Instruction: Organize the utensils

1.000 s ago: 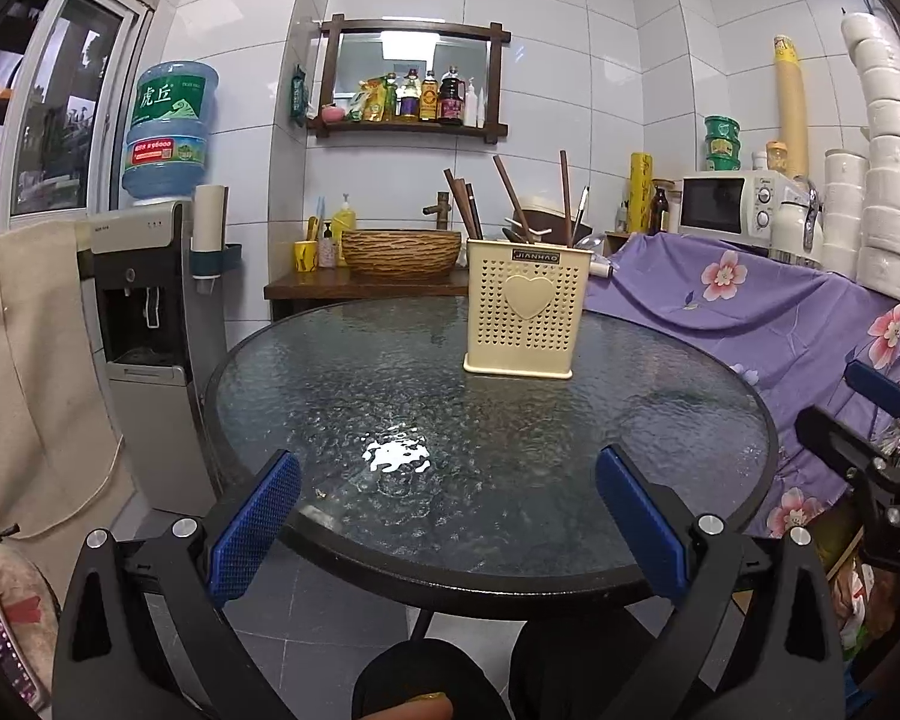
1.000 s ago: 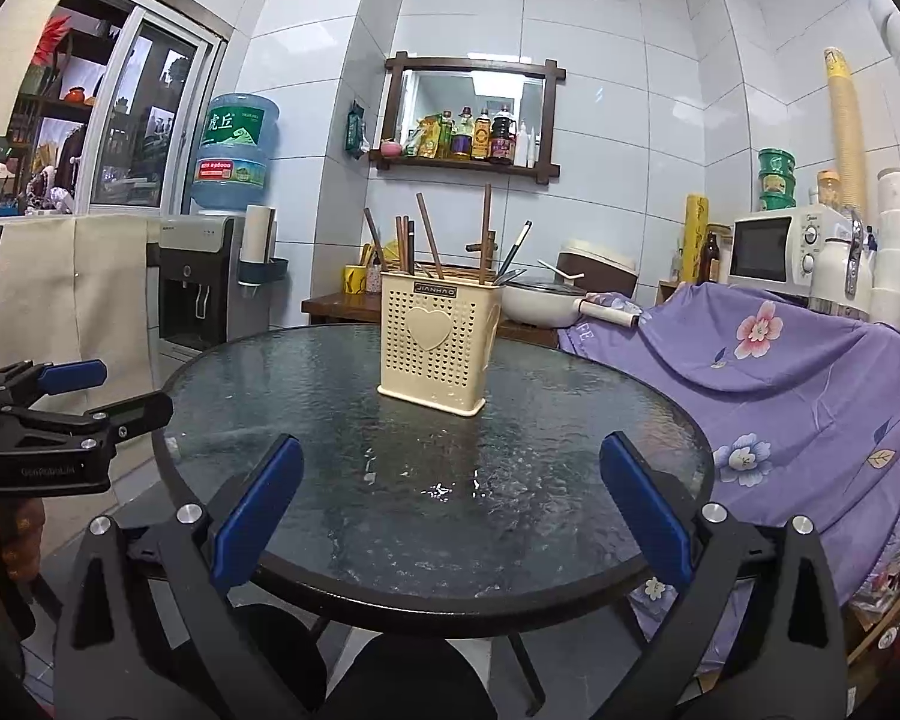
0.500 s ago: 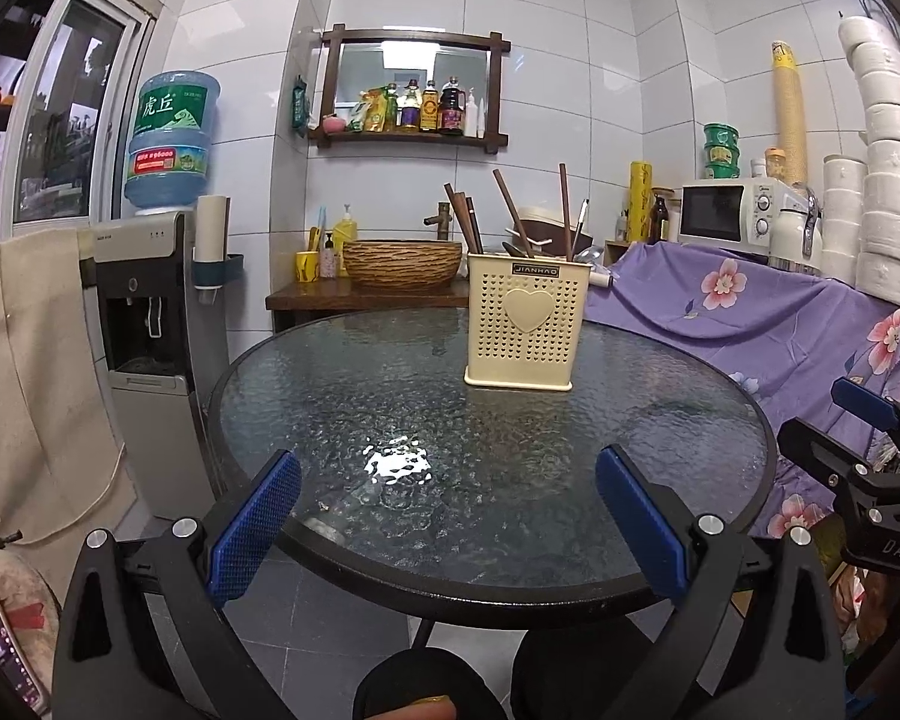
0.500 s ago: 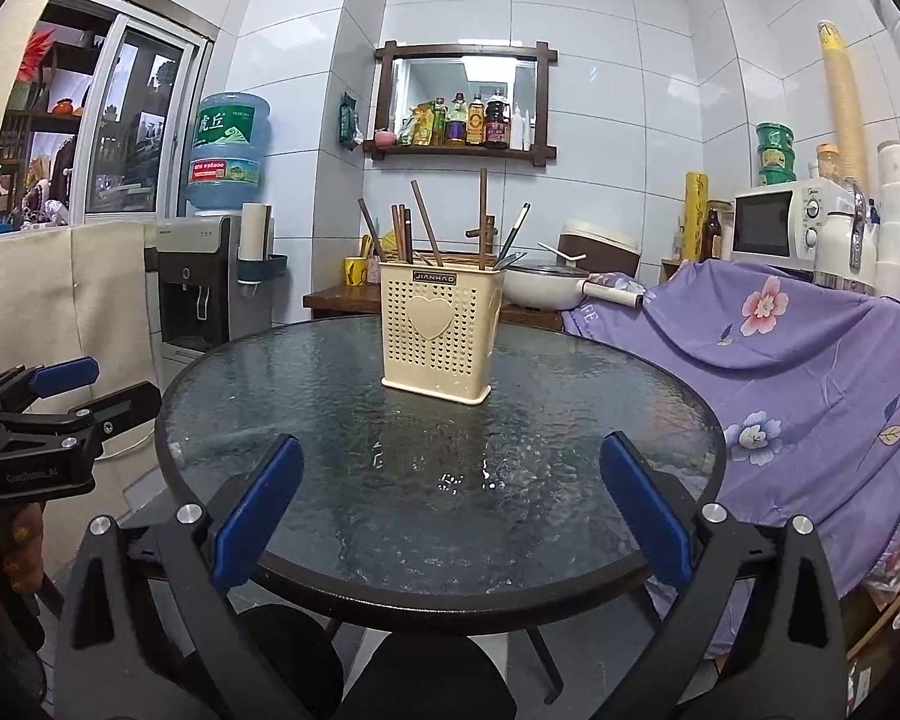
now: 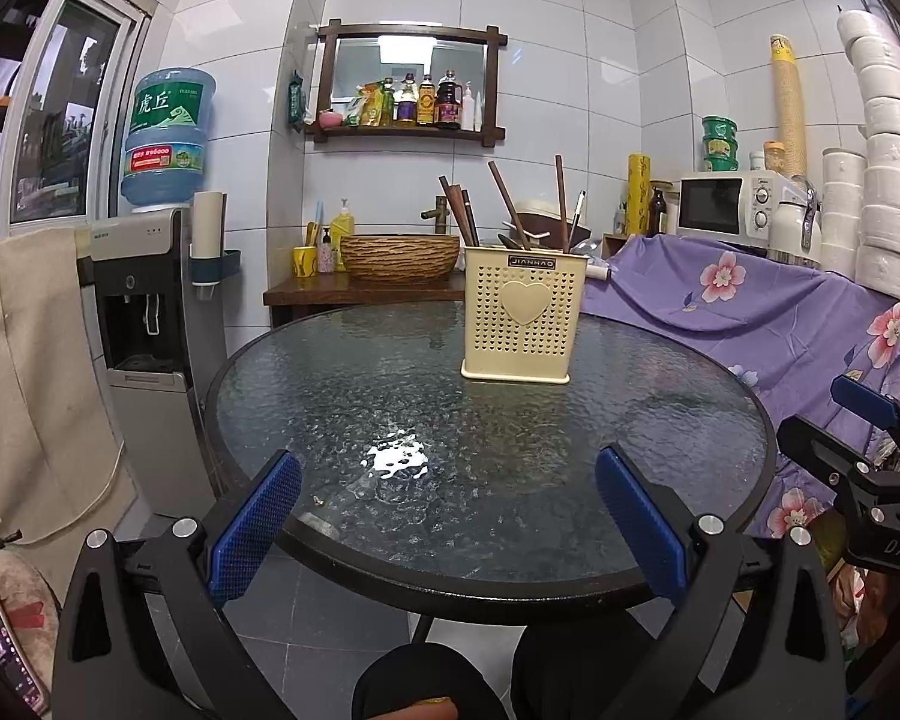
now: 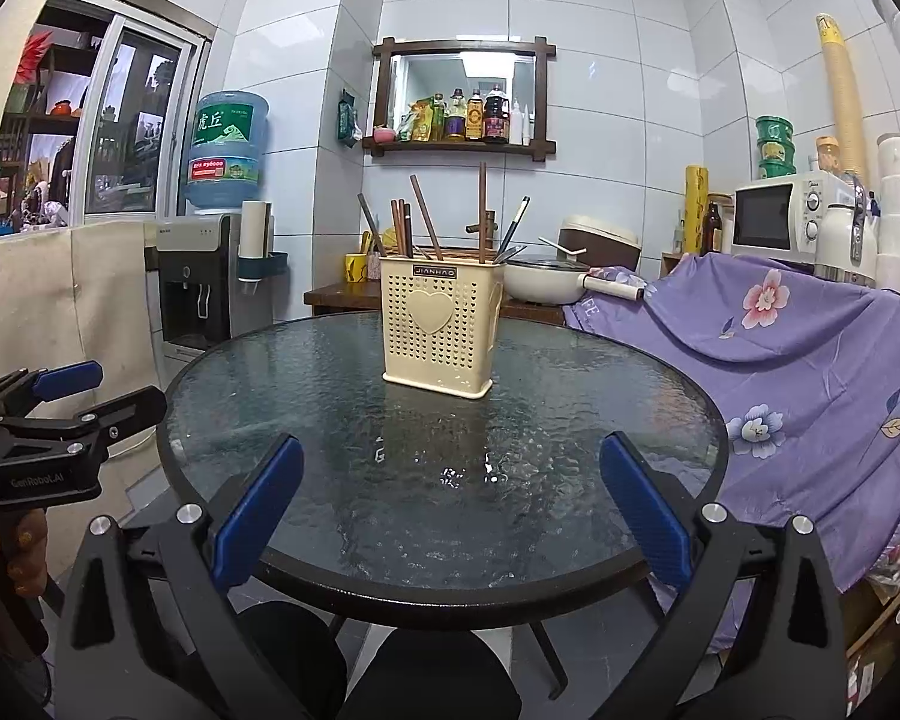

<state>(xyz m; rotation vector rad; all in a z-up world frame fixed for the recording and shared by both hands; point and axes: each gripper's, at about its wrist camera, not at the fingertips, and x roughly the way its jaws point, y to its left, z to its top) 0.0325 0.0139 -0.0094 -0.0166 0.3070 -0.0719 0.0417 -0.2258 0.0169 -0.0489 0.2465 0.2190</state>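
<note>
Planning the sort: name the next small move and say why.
Probably bring the right gripper forward toward the cream utensil holder. Both grippers, including the left gripper, are open, empty and back at the glass table edge, while the chopsticks stand mixed inside.

Utensil holder (image 5: 523, 317): on the table (image 5: 342, 396), ahead of the left gripper (image 5: 450, 522), slightly right.
Chopsticks (image 5: 561, 204): standing in the holder.
Water dispenser (image 5: 144, 312): left of the table.
Microwave (image 5: 729, 207): far right, behind the table.
</note>
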